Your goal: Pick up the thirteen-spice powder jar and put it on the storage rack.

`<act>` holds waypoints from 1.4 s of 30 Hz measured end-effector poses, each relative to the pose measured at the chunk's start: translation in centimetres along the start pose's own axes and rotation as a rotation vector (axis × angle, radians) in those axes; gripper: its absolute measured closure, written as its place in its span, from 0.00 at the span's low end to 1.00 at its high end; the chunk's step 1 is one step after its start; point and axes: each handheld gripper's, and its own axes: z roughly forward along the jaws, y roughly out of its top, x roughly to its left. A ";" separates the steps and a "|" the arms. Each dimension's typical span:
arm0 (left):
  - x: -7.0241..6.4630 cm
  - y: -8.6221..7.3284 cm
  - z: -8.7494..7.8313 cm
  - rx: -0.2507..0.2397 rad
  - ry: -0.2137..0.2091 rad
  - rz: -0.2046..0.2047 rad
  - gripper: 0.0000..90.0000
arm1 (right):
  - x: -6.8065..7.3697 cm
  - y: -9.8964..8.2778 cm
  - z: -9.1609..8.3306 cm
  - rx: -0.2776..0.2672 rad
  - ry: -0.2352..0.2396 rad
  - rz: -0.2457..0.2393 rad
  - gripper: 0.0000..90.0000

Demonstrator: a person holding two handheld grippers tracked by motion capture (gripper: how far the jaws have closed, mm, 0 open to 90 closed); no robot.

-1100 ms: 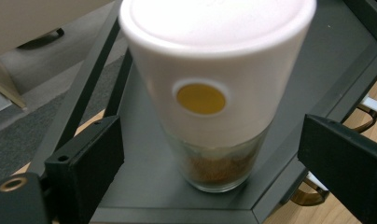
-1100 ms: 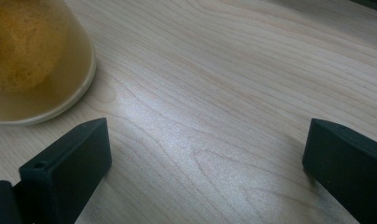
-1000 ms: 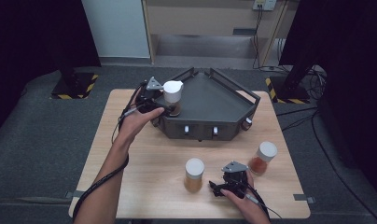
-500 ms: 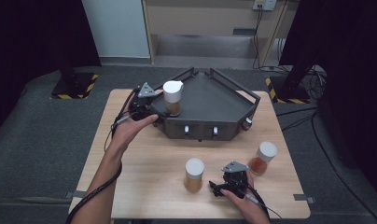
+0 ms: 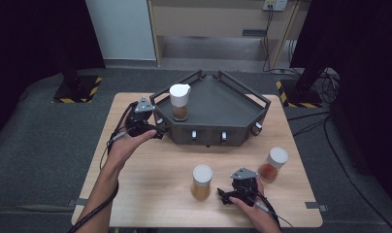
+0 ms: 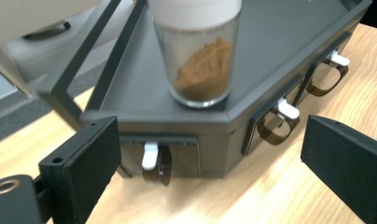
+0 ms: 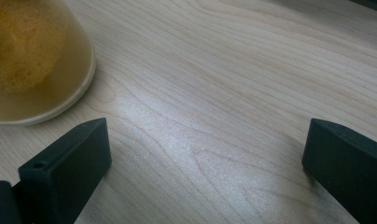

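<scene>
Wooden table [image 5: 150, 184] stands on grey carpet, bearing a dark angular tray [image 5: 223, 104]. 1 white-lidded jar [image 5: 179, 102] of brown powder stands on the tray's left side. 2 more jars [image 5: 202, 182] [image 5: 272, 165] stand on the table. Left gripper [image 5: 153, 127], jaws spread, sits beside the tray. Right gripper [image 5: 233, 191], jaws spread, rests between the 2 jars.

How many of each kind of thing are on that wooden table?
Spice jars with white lids: 3 — one on the rack, two on the table
Dark grey rack: 1
Handheld grippers: 2
Total: 6
</scene>
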 end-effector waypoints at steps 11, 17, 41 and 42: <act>-0.7 -2.7 -0.9 0.016 0.005 -0.039 0.04 | 0.0 0.0 0.0 0.000 0.000 0.000 0.01; -1.6 -3.6 -1.2 0.017 0.007 -0.040 0.04 | 0.0 0.0 0.0 0.000 0.000 0.000 0.01; -3.7 -8.1 -1.4 0.052 0.020 -0.069 0.04 | 0.0 0.0 0.0 0.000 0.000 0.001 0.01; -3.7 -8.2 -1.5 0.055 0.021 -0.071 0.04 | 0.0 0.0 0.0 0.000 0.000 0.001 0.01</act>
